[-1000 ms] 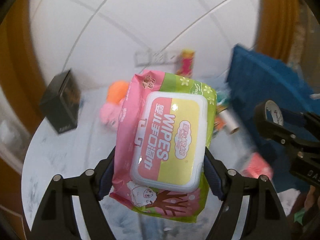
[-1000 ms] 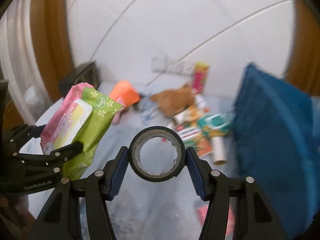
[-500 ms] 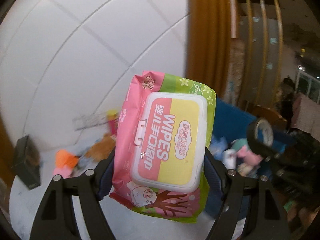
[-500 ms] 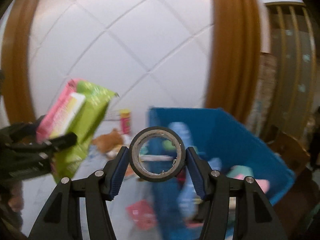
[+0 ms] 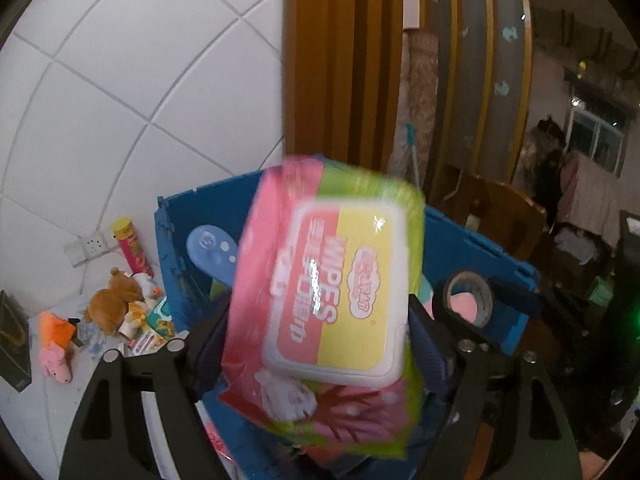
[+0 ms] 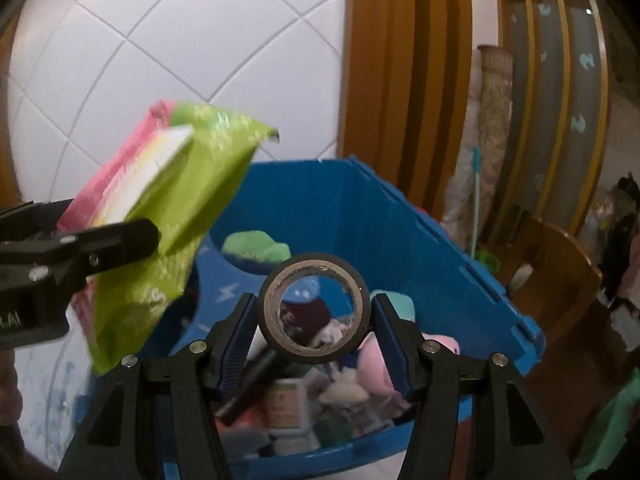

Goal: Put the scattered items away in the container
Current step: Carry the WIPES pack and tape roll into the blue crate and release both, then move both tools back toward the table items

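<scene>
Both tools are matte black plastic frames with silver screw heads at the joints. The left gripper (image 5: pixel 316 344) and right gripper (image 6: pixel 316 330) carry ribbed dark-blue pads (image 6: pixel 236 336) inside their fingers. White lettering marks the left gripper's side.

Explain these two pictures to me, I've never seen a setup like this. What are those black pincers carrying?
There is no robot. A person holds a two-jawed tool in each hand, and a wide-angle camera on each looks along the jaws. One picture is from the left gripper. Its jaws have just been opening, and the pink-green wipes pack between them is blurred and tilting loose. The other is from the right gripper, its jaws also just opening around a tape roll. Both are above a part-filled blue bin. On the white table lie a brown plush toy, a red tube and other clutter.
</scene>
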`<state>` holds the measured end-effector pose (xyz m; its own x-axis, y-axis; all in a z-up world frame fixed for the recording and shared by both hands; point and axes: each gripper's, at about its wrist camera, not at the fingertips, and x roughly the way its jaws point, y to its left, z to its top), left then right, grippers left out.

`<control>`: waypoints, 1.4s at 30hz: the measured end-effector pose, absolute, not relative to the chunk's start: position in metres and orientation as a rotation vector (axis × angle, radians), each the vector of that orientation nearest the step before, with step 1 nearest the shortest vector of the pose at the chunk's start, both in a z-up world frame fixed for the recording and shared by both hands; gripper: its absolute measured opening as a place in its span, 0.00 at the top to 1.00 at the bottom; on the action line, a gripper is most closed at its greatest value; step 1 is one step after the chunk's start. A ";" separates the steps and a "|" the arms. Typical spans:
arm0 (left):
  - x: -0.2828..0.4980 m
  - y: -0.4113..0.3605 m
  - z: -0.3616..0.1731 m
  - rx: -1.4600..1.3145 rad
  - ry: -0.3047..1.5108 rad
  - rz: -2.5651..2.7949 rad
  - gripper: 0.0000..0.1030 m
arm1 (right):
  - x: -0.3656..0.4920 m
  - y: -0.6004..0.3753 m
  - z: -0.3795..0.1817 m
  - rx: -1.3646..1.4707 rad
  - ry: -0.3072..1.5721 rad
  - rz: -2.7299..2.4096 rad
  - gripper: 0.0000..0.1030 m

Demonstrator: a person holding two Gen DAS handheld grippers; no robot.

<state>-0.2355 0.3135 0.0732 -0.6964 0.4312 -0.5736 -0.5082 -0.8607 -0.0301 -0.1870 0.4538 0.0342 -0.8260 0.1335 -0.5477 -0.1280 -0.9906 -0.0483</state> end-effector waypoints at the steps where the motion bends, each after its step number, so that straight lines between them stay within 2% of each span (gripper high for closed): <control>1: -0.235 0.317 0.071 -0.801 0.185 2.507 0.19 | -0.188 0.460 0.033 -0.866 -0.011 2.879 0.37; 2: -0.235 0.319 0.070 -0.800 0.194 2.525 0.18 | -0.188 0.465 0.032 -0.869 -0.011 2.880 0.35; 4: -0.235 0.320 0.070 -0.795 0.212 2.564 0.13 | -0.190 0.472 0.032 -0.873 -0.016 2.882 0.21; 7: -0.235 0.315 0.070 -0.784 0.212 2.600 0.03 | -0.191 0.476 0.033 -0.873 -0.008 2.892 0.21; 13: -0.228 0.276 0.071 -0.765 0.190 2.665 0.03 | -0.190 0.448 0.035 -0.870 -0.003 2.945 0.14; 14: -0.226 0.264 0.070 -0.765 0.187 2.682 0.03 | -0.190 0.442 0.036 -0.869 0.002 2.959 0.11; 15: -0.224 0.252 0.069 -0.767 0.185 2.700 0.03 | -0.189 0.435 0.037 -0.865 0.005 2.974 0.01; 16: -0.223 0.237 0.068 -0.773 0.183 2.720 0.03 | -0.189 0.425 0.037 -0.857 0.002 2.992 0.00; 25: -0.224 0.088 0.032 -0.852 0.148 2.808 0.02 | -0.174 0.314 0.045 -0.734 0.020 3.108 0.00; 33: -0.251 -0.055 -0.025 -1.053 0.170 2.776 0.02 | -0.156 0.178 0.047 -0.655 0.052 3.177 0.00; 37: -0.263 -0.086 -0.054 -1.144 0.206 2.728 0.02 | -0.166 0.132 0.016 -0.806 0.073 3.131 0.00; 42: -0.279 -0.088 -0.100 -1.236 0.234 2.643 0.03 | -0.185 0.124 -0.054 -1.046 0.154 2.988 0.00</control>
